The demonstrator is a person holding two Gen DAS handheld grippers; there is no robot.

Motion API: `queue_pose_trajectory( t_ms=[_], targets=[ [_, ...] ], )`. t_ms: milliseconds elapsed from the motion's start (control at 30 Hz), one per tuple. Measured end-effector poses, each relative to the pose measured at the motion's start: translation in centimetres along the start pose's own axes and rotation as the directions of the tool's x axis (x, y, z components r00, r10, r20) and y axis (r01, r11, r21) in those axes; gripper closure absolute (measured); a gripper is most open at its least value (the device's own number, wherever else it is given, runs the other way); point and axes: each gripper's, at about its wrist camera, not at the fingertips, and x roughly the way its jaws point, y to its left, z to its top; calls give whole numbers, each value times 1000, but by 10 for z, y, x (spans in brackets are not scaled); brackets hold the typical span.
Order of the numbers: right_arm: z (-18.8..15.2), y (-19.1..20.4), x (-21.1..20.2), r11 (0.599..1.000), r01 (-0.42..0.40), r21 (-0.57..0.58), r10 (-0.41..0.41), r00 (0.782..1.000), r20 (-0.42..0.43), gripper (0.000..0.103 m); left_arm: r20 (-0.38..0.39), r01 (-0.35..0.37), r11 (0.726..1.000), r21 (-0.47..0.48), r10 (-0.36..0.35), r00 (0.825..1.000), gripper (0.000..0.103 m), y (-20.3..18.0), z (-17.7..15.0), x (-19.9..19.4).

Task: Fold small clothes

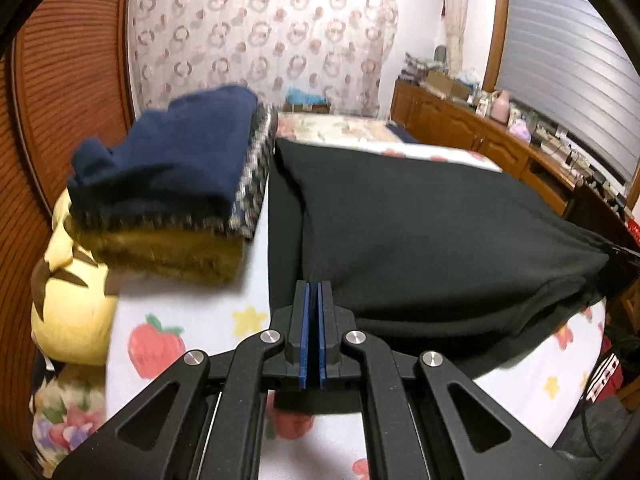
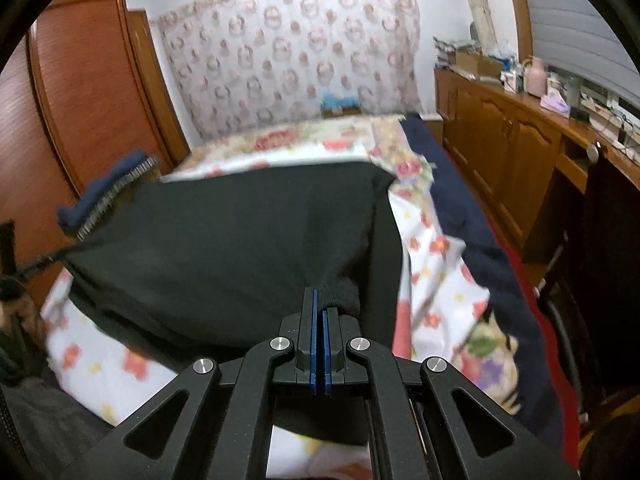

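A black garment [image 1: 420, 232] is stretched over the bed between my two grippers. My left gripper [image 1: 314, 286] is shut on its near left corner, blue pads pressed together with cloth pinched at the tips. In the right wrist view the same black garment [image 2: 240, 232] spans the frame, and my right gripper [image 2: 320, 300] is shut on a bunched cuff-like corner at its near right. The far edge rests on the flowered bedsheet [image 1: 192, 332]. The near edge hangs a little above the sheet.
A pile of folded clothes [image 1: 172, 176], navy on top, patterned and mustard below, sits left of the garment. A yellow plush toy [image 1: 68, 300] lies at the bed's left edge. Wooden cabinets [image 2: 500, 152] run along the right wall, a wooden wardrobe [image 2: 92, 92] on the left.
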Motion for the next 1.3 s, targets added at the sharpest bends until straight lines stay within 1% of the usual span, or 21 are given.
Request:
queue_pose_trajectory(
  t_ms=[100, 133, 167, 200, 233, 267, 300, 333, 400, 500, 633, 733, 800, 933, 1000, 1300],
  targets=[
    [2, 3, 10, 1000, 19, -8, -19, 1000, -23, 101, -21, -20, 1000, 11, 20, 1000, 98, -2, -6, 3],
    [4, 5, 10, 1000, 27, -15, -27, 999, -23, 101, -21, -12, 1000, 10, 12, 1000, 98, -2, -7, 2],
    [6, 8, 9, 999, 35, -23, -35, 999, -21, 101, -21, -2, 1000, 7, 2, 1000, 92, -2, -7, 1],
    [9, 10, 8, 999, 42, -32, -42, 999, -20, 98, -21, 7, 1000, 8, -6, 1000, 79, -2, -7, 0],
    [12, 13, 6, 997, 56, -45, -57, 998, -18, 97, -15, 10, 1000, 12, -10, 1000, 70, -2, -7, -1],
    [15, 15, 5, 996, 70, -55, -71, 997, -14, 94, -6, 11, 1000, 14, -11, 1000, 57, -2, -6, -3],
    [19, 18, 4, 995, 79, -66, -80, 997, -10, 90, -1, 14, 1000, 20, -14, 1000, 50, -3, -4, -4],
    [22, 20, 3, 994, 80, -74, -80, 997, -5, 88, 0, 14, 1000, 23, -14, 1000, 47, -4, -2, -5],
    [27, 26, 4, 992, 92, -92, -92, 996, 3, 78, 5, 9, 1000, 22, -9, 1000, 25, -4, 1, -5],
    [28, 36, 6, 989, 90, -121, -88, 996, 24, 70, 2, 3, 1000, 29, -3, 1000, 24, -4, 3, -1],
    [32, 45, 9, 987, 98, -126, -93, 995, 48, 61, -10, -10, 1000, 27, 11, 1000, 24, -5, 5, 4],
    [25, 48, 5, 987, 101, -126, -94, 993, 65, 55, -16, -19, 1000, 21, 19, 1000, 24, -2, 4, 8],
    [17, 47, 2, 984, 112, -139, -102, 992, 78, 49, -20, -27, 999, 18, 28, 999, 24, -1, 4, 10],
    [13, 52, -1, 984, 105, -142, -91, 991, 102, 46, -38, -35, 999, 16, 35, 999, 24, 0, 1, 16],
    [10, 45, 1, 985, 93, -143, -78, 991, 106, 42, -48, -36, 999, 14, 37, 998, 24, 2, 0, 19],
    [-7, 44, 45, 988, 44, -151, -43, 999, 13, 40, -87, -14, 1000, -17, 12, 996, 24, 9, -6, 27]
  ],
)
